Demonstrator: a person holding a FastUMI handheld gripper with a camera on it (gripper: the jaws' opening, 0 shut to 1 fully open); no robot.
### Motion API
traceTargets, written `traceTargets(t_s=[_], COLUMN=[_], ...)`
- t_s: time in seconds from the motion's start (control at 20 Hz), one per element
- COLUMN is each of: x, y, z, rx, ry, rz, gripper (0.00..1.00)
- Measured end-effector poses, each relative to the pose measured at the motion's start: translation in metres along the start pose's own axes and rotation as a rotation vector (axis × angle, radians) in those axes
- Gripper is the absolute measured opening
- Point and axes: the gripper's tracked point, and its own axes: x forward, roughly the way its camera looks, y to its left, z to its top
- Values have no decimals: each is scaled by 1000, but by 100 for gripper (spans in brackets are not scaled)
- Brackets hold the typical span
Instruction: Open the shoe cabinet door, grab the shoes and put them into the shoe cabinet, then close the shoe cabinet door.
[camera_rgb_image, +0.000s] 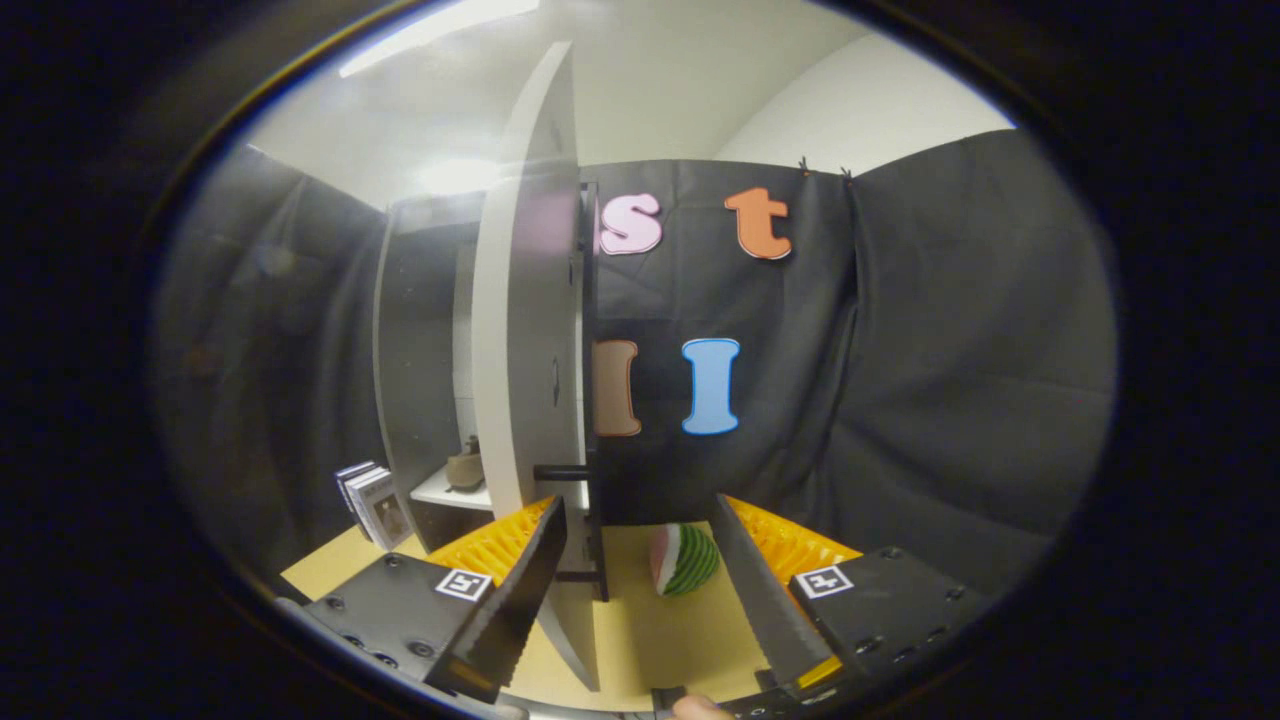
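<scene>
From the gripper view, the tool (640, 590) hangs with its fingers spread wide and nothing between them but open air, a piece of the desk (640, 630) and the lower edge of the cabinet door (525, 350). That door stands swung out, edge-on to us, so the shoe cabinet (425, 350) behind it is open on its left side. Its dark handle (562, 472) pokes out just above the left finger, close but apart from it, which I'd read as the tool lining up on the door rather than gripping it. Inside, on a pale shelf (445, 492), sits a brownish shoe (465, 468), beyond the left finger and well behind the door. So the shoe looks stowed, and closing is likely what's left. A watermelon slice toy (685, 560) lies on the desk just ahead, between the fingers. Some upright boxes (372, 503) stand left of the cabinet.
</scene>
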Motion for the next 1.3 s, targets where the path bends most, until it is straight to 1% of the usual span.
traceTargets(t_s=[0.15,0.45,0.6,0.75,1.0,1.3], x=[0,7,9,15,22,26], y=[18,73,94,109,129,155], z=[-2,-4,-5,-7,-17,-20], rx=[3,3,16,11,-16,-8], ry=[9,21,28,38,57,68], rz=[58,214,277,314,351,409], gripper=[94,94,94,94,94,94])
